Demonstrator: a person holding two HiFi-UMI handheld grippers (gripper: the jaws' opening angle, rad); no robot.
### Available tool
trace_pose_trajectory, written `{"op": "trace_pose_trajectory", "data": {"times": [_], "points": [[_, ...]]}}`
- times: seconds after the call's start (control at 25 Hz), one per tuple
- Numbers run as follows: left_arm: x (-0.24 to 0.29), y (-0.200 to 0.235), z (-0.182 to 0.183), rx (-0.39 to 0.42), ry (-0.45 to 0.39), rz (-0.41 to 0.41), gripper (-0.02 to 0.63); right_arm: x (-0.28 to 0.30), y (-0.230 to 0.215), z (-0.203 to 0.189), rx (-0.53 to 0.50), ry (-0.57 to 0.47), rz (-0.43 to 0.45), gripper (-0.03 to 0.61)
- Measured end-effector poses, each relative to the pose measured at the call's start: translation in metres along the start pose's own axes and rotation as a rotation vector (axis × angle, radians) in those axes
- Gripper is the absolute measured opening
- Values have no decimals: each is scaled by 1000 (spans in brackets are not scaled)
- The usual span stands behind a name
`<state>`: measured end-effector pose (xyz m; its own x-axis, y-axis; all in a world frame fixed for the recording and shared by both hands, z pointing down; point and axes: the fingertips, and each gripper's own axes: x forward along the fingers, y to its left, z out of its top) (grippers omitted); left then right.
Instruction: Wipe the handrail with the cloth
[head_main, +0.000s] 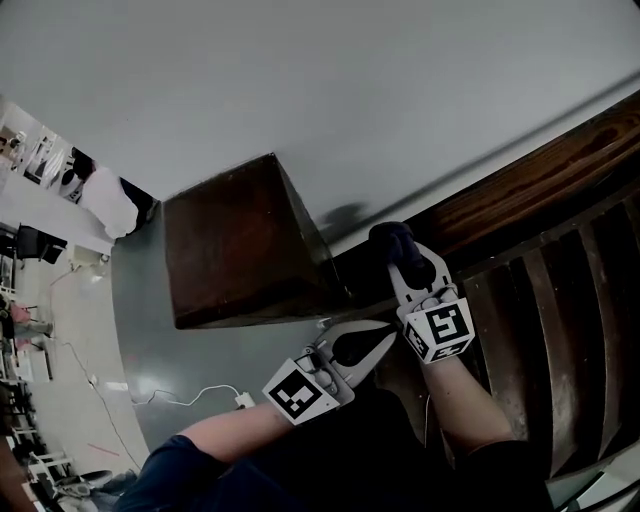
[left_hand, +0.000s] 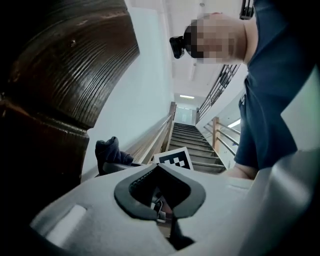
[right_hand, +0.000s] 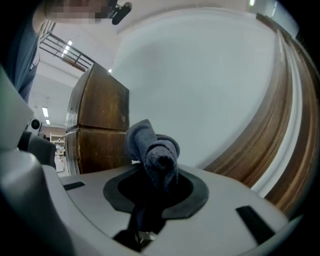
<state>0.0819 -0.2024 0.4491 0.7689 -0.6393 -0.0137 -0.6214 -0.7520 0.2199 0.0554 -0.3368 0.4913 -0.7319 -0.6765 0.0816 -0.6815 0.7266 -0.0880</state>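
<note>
Clamping rolled dark-blue cloth (right_hand: 152, 145) in right gripper (right_hand: 156, 182) near wooden handrail (head_main: 540, 175); holding left gripper (left_hand: 159, 170) closed, empty.

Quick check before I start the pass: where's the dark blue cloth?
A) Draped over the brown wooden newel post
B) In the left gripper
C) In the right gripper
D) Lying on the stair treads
C: the dark blue terry cloth is bunched between the jaws of the right gripper, while the left gripper has nothing between its jaws.
</note>
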Motion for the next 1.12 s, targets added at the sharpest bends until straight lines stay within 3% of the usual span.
{"op": "trace_pose_trajectory", "data": {"times": [0.56,1.12], "points": [[-10,9,7,-47,-70,9,2,23,-4,-20,-457,365,-72,95],[-10,10,20,-57,-126,-1,2,1,-50,7,-584,426,-114,95]]}}
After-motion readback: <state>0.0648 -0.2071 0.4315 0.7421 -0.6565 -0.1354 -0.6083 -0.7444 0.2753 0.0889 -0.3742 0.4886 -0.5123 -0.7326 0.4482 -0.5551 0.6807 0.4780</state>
